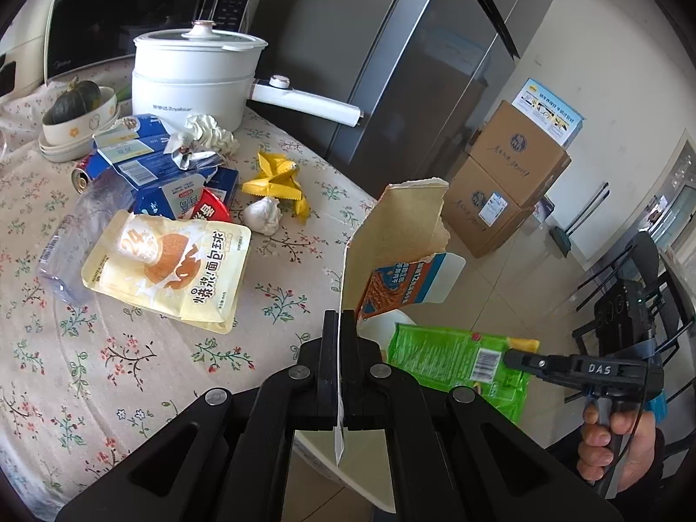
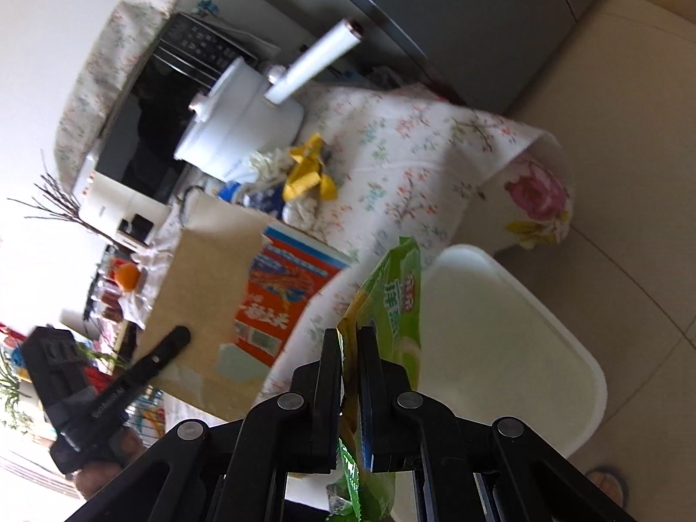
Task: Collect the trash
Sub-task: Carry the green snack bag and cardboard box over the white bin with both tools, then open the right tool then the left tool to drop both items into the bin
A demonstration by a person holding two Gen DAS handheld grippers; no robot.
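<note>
Both grippers clamping trash: left gripper (image 1: 341,317) pinching torn carton (image 1: 391,256), right gripper (image 2: 348,335) pinching green wrapper (image 2: 391,304), both hanging right over white bin (image 2: 513,339).

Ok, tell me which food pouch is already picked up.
The green pouch, pinched in the right gripper over the white bin. The cream bread-ball pouch lies flat on the table, untouched.

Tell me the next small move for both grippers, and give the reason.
Probably lower both a little further over the white bin and then open. The left gripper is shut on the torn cardboard box, the right gripper on the green snack bag, and both pieces hang near the bin beside the table, where more trash is left to fetch.
</note>
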